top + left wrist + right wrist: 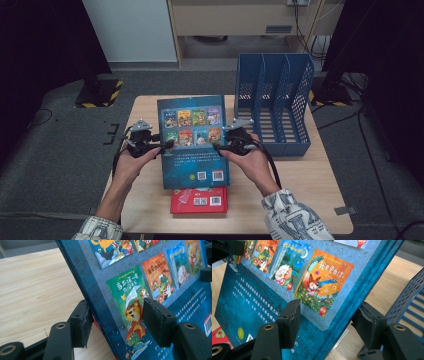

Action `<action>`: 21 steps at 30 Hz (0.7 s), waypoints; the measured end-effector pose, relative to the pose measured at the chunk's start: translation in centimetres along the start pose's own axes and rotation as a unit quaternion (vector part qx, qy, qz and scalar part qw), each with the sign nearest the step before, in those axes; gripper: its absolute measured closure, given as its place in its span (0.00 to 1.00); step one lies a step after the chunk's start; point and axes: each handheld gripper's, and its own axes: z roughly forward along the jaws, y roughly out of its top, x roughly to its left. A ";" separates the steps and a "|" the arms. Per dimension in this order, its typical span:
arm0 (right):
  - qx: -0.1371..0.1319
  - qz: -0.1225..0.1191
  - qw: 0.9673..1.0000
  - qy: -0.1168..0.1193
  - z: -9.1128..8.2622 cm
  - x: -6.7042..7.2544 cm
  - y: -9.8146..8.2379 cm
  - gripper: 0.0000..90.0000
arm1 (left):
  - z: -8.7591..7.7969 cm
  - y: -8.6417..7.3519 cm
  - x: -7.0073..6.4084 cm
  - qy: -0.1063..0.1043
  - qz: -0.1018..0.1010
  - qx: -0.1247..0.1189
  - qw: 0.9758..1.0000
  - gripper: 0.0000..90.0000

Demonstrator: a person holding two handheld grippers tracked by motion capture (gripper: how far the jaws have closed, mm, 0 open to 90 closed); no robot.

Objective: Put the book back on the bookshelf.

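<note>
A blue picture book [192, 145] with small cover pictures on its back is held between my two grippers, its far edge tilted up above the table. My left gripper [167, 145] clamps the book's left edge: in the left gripper view one pad [83, 322] sits behind the book [120, 290] and the other [155, 320] presses on its printed face. My right gripper [218, 147] clamps the right edge of the book [287, 277], one pad [292, 322] on the face and one [367, 325] behind. A red book [199, 200] lies flat underneath, near the front edge.
A blue slotted file rack [272, 105] stands on the wooden table [145, 115] at the back right, close to the right gripper; its mesh wall [409, 302] is just beyond the book. The floor around is grey carpet with cables.
</note>
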 end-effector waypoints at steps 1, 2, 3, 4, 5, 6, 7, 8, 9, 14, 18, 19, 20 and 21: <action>-0.002 -0.003 1.000 -0.003 0.0 0.0 0.2 0.46 | -0.1 0.1 0.1 0.002 -0.002 -0.002 1.000 0.46; -0.003 -0.002 1.000 -0.003 -0.1 0.0 0.4 0.47 | -0.1 0.2 0.2 0.003 -0.001 -0.003 1.000 0.46; -0.006 -0.003 1.000 -0.003 -0.1 0.0 0.6 0.48 | -0.2 0.3 0.2 0.004 -0.001 -0.006 1.000 0.47; -0.009 -0.002 1.000 -0.003 -0.1 -0.1 0.7 0.49 | -0.3 0.4 0.3 0.005 -0.001 -0.008 1.000 0.48; -0.010 0.000 1.000 -0.004 -0.1 -0.2 0.9 0.50 | -0.3 0.6 0.4 0.006 -0.001 -0.009 1.000 0.49; -0.009 0.006 1.000 -0.005 -0.1 -0.4 1.1 0.51 | -0.4 0.8 0.4 0.008 0.003 -0.009 1.000 0.50; -0.009 0.006 1.000 -0.005 -0.1 -0.4 1.1 0.51 | -0.4 0.9 0.4 0.009 0.005 -0.009 1.000 0.50; -0.009 0.006 1.000 -0.006 -0.1 -0.4 1.2 0.52 | -0.4 1.1 0.4 0.010 0.007 -0.007 1.000 0.50; -0.009 0.004 1.000 -0.007 -0.1 -0.5 1.3 0.52 | -0.5 1.3 0.4 0.013 0.009 -0.006 1.000 0.51; -0.011 0.000 1.000 -0.006 -0.2 -0.9 2.0 0.56 | -0.4 1.9 0.8 0.014 0.010 -0.007 1.000 0.52; -0.009 -0.003 1.000 -0.009 -0.2 -1.2 2.4 0.57 | -0.3 2.4 1.0 0.017 0.015 -0.007 1.000 0.53; -0.014 -0.003 1.000 -0.009 -0.3 -1.4 2.6 0.59 | -0.3 2.6 0.9 0.019 0.017 -0.008 1.000 0.54; -0.014 -0.003 1.000 -0.009 -0.3 -1.4 2.6 0.59 | -0.4 2.8 0.9 0.021 0.019 -0.011 1.000 0.54; -0.016 -0.004 1.000 -0.011 -0.3 -1.5 2.6 0.60 | -0.4 3.0 0.9 0.021 0.021 -0.015 0.999 0.55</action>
